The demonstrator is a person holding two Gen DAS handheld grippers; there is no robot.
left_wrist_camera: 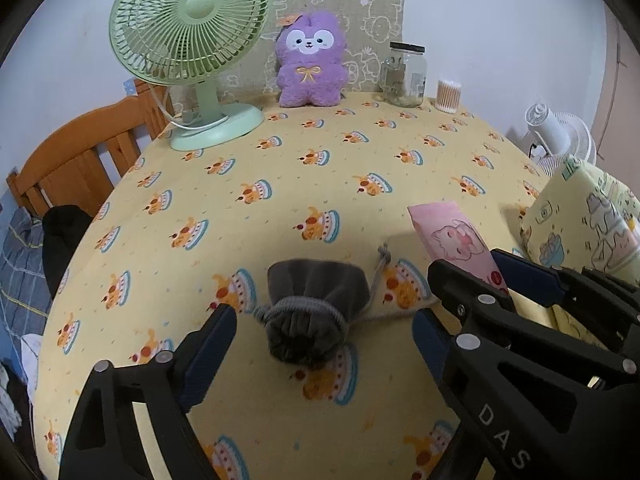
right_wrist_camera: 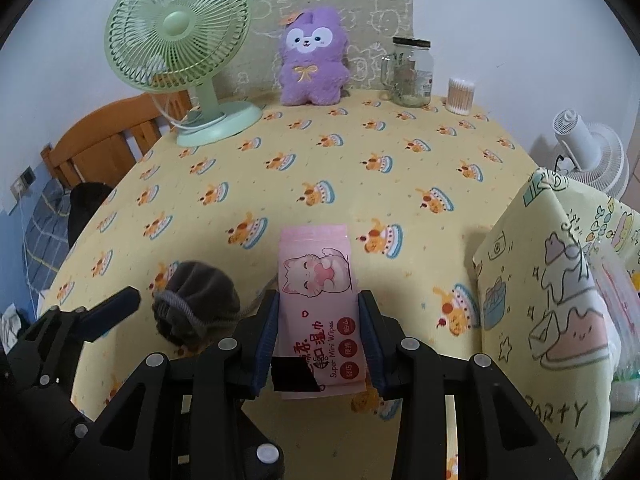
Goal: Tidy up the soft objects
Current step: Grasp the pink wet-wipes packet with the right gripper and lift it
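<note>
A grey drawstring pouch (left_wrist_camera: 316, 300) lies on the yellow cake-print tablecloth (left_wrist_camera: 280, 184). My left gripper (left_wrist_camera: 322, 316) stands open with a finger on either side of it, and neither pad touches the pouch. My right gripper (right_wrist_camera: 319, 296) is shut on a pink pack of wet wipes (right_wrist_camera: 316, 276) with a cat drawing, held by its long sides just above the cloth. In the left wrist view the pink pack (left_wrist_camera: 456, 240) sits at the right in the right gripper (left_wrist_camera: 472, 264). The pouch (right_wrist_camera: 196, 304) lies left of the pack. A purple plush (right_wrist_camera: 312, 56) sits upright at the table's back.
A yellow cartoon-print fabric bag (right_wrist_camera: 552, 300) stands open at the right. At the back stand a green desk fan (right_wrist_camera: 180, 40), a glass jar (right_wrist_camera: 412, 72) and a tub of cotton swabs (right_wrist_camera: 460, 96). A wooden frame (right_wrist_camera: 104, 136) is left of the table; a white fan (right_wrist_camera: 592, 156) is right.
</note>
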